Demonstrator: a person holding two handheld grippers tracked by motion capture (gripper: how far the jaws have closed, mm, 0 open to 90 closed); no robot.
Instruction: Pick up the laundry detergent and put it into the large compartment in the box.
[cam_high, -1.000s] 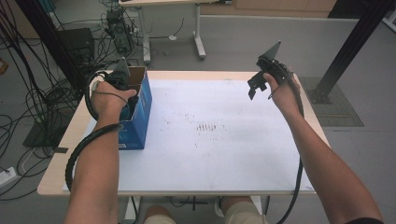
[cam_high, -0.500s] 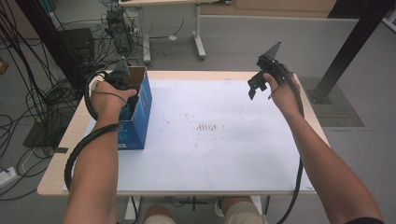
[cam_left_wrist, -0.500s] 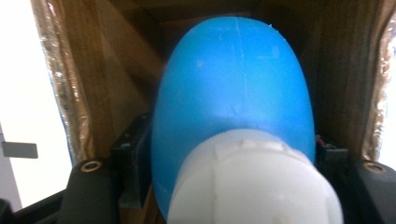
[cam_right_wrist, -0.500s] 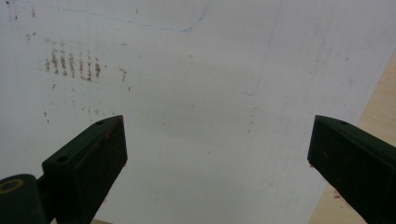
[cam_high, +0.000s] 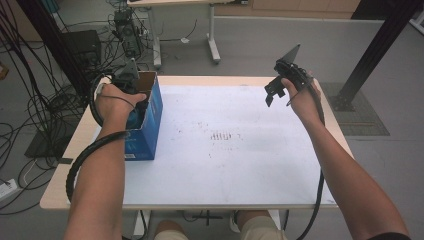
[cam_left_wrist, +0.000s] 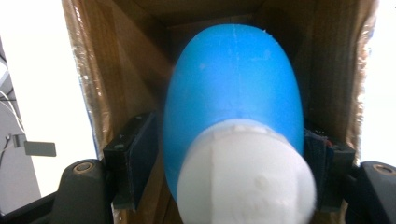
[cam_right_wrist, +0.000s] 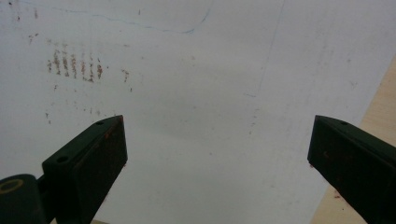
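Though boxed in — bottle between gripper pads

Blue bottle with white cap: smooth, rounded plastic body, cap end toward the left gripper camera, body pointing deeper into the box. It sits inside the box, between brown cardboard walls. From the high view only a sliver of blue shows in the box opening. Whether the bottle rests on the box bottom cannot be told.

Box: blue outside, brown cardboard inside, top open, upright on the table's left edge near the far corner, long side running front to back. White print on its blue side, too small to read.
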